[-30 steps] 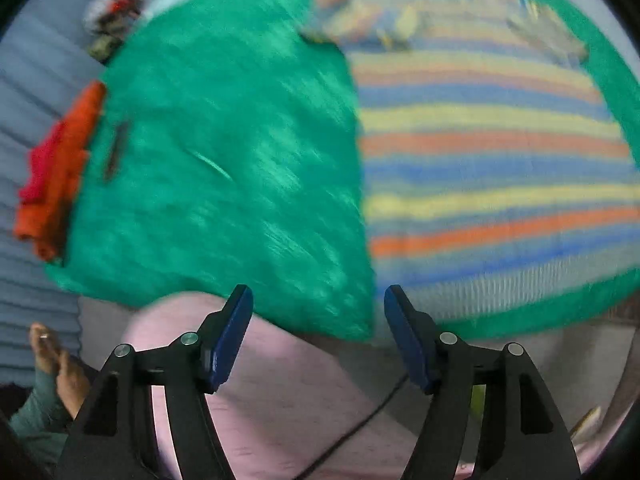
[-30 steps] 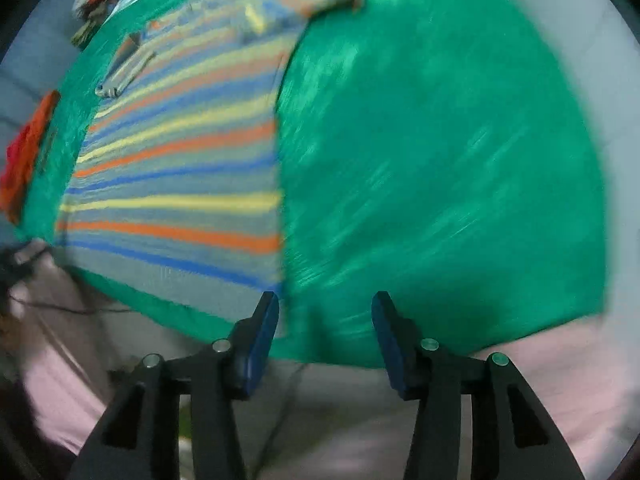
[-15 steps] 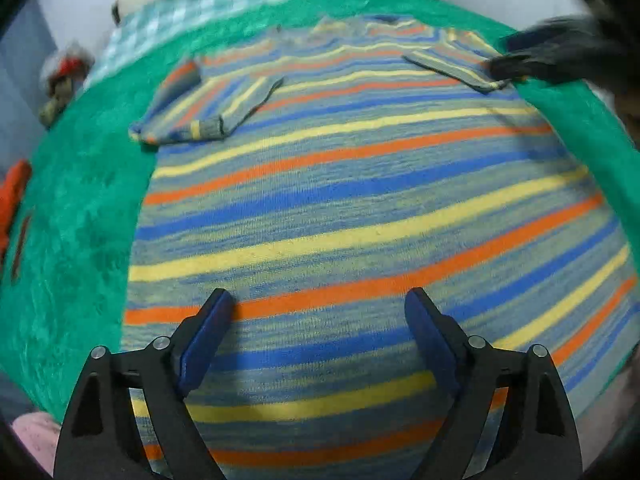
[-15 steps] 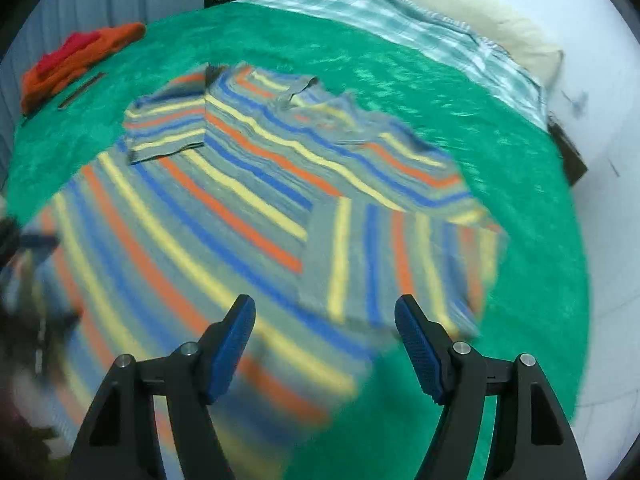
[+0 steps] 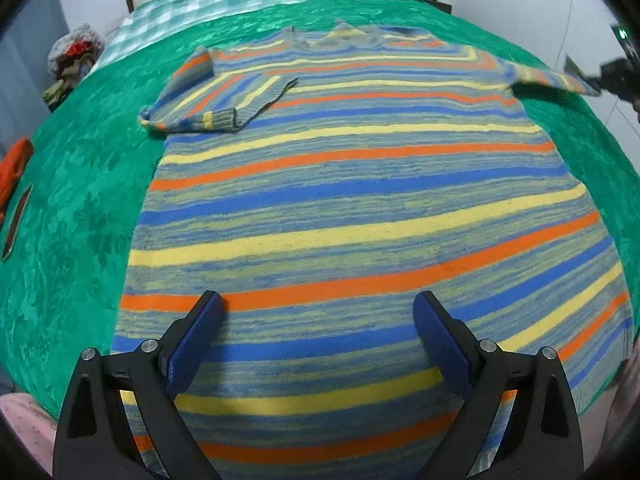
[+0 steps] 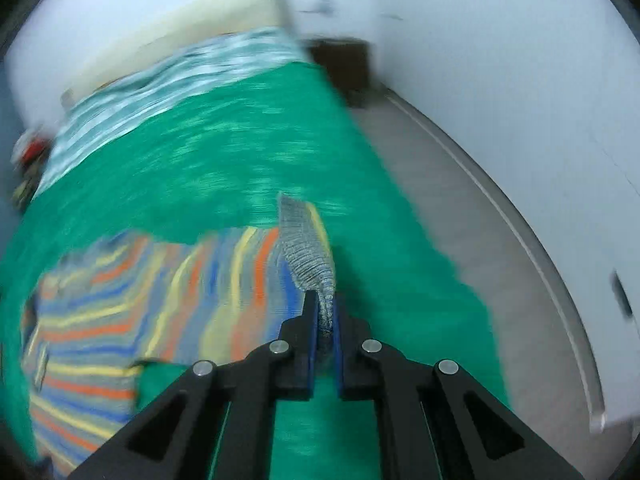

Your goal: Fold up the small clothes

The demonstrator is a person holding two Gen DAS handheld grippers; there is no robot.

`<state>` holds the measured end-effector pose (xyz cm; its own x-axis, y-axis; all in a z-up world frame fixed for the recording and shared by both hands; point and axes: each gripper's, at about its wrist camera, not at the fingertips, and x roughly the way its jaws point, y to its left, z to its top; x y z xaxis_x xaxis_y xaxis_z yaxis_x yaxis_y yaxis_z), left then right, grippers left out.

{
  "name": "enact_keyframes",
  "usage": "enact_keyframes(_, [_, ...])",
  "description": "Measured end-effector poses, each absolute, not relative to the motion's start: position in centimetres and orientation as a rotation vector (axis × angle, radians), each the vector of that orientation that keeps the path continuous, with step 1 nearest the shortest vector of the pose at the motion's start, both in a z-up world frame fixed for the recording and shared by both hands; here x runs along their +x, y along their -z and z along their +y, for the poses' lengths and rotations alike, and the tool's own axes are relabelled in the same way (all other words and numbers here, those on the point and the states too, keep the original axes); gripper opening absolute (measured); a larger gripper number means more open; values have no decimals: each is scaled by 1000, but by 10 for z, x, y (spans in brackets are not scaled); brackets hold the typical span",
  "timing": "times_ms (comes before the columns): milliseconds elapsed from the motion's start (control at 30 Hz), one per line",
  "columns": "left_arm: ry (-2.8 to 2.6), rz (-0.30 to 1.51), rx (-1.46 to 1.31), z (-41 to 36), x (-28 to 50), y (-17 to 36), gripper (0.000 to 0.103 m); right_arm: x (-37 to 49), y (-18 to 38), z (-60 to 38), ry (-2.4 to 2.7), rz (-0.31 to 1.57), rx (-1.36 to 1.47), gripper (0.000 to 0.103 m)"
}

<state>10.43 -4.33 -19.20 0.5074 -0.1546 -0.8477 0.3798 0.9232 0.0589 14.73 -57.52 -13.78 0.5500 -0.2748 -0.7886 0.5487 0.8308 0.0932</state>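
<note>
Left gripper (image 5: 318, 336): matte black angular finger arms, blue pads (image 5: 192, 344), silver round screws. Right gripper (image 6: 325, 322): identical black arms with triangular cut-outs, blue pads, silver screws.

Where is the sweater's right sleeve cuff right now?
In the right wrist view, the grey cuff is pinched in the right hand-held gripper, lifted over the green blanket beside the striped sweater.

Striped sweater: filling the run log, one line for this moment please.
striped sweater: flat on green blanket | right gripper: shut on sleeve cuff | left gripper: open above hem
</note>
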Motion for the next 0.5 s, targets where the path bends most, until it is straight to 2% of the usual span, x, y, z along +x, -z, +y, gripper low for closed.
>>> enact_keyframes(233, [320, 1002, 234, -35, 106, 195, 98, 146, 184, -585, 553, 1003, 316, 5])
enact_keyframes(400, [320, 1060, 282, -30, 104, 188, 98, 136, 197, -590, 599, 1006, 262, 8])
enact_keyframes(467, [322, 1091, 326, -24, 101, 175, 96, 122, 191, -597, 636, 1020, 273, 33])
enact_keyframes(500, [331, 1078, 328, -18, 100, 163, 95, 112, 186, -591, 668, 1027, 260, 60])
